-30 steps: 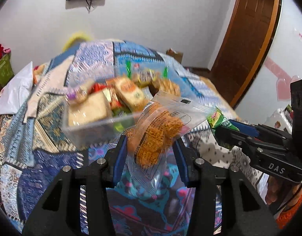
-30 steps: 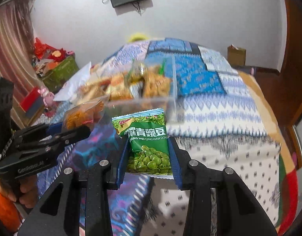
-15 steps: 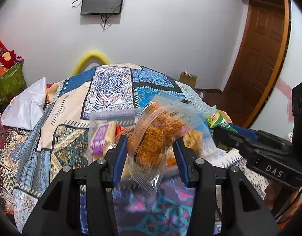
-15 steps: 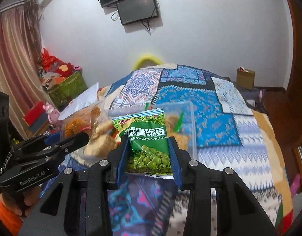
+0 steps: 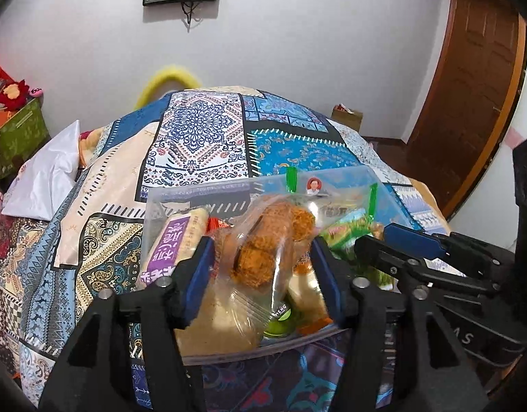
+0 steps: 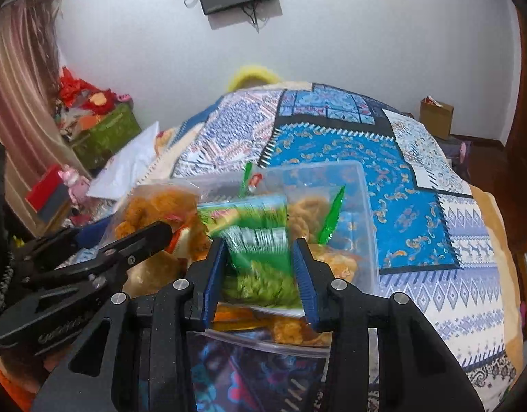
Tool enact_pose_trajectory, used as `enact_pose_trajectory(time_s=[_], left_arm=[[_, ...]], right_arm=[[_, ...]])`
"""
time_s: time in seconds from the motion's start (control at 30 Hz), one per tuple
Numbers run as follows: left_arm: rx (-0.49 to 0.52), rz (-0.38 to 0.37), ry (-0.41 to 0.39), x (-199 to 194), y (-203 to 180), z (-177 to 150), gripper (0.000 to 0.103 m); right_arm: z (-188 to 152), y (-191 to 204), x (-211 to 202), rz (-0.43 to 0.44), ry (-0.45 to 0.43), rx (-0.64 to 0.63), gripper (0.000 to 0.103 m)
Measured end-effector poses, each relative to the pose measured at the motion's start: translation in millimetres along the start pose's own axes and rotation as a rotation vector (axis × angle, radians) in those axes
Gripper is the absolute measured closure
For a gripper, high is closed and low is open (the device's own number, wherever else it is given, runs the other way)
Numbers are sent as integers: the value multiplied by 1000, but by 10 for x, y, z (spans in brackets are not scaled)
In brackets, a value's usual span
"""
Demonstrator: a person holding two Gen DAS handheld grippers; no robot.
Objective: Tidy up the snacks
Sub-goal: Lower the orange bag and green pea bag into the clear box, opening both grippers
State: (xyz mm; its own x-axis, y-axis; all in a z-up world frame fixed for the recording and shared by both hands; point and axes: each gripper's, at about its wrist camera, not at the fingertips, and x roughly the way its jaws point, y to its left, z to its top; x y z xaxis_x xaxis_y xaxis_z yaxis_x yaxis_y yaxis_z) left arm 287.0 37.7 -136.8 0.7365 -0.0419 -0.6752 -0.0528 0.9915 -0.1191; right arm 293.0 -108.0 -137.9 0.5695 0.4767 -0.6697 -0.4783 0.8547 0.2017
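Over clear bin (image 5: 208,194): crisps bag (image 5: 263,243) is let loose btwn just-opening left gripper (image 5: 261,267); pea pkt (image 6: 260,240) is clamped by right gripper (image 6: 260,267).

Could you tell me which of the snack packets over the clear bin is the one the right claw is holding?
The green pea packet, clamped in the right claw. The clear bag of orange snacks sits in the left claw, whose jaws have just been opening.

The green packet (image 6: 260,240) is smeared by motion blur, its print unreadable. The clear bag (image 5: 263,254) of orange snacks hides much of the bin (image 5: 201,192) (its lower contents too). A hand (image 6: 9,377) is cut off at the frame's lower left edge.
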Motion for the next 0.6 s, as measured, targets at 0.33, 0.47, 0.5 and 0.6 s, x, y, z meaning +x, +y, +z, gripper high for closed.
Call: enact_pose_trajectory(time_s=[0.33, 0.47, 0.5, 0.6], left_arm=[[-57, -52, -33, -376, 77, -12, 37], [-54, -63, -95, -751, 59, 20, 37], [-51, -66, -117, -872, 48, 29, 37], [-40, -67, -187, -1243, 8, 59, 37]], right_arm=[[3, 4, -296, 31, -21, -1, 63], [48, 101, -635, 24, -80, -31, 63], [64, 115, -699, 24, -95, -36, 63], [105, 198, -1032, 32, -160, -52, 63]])
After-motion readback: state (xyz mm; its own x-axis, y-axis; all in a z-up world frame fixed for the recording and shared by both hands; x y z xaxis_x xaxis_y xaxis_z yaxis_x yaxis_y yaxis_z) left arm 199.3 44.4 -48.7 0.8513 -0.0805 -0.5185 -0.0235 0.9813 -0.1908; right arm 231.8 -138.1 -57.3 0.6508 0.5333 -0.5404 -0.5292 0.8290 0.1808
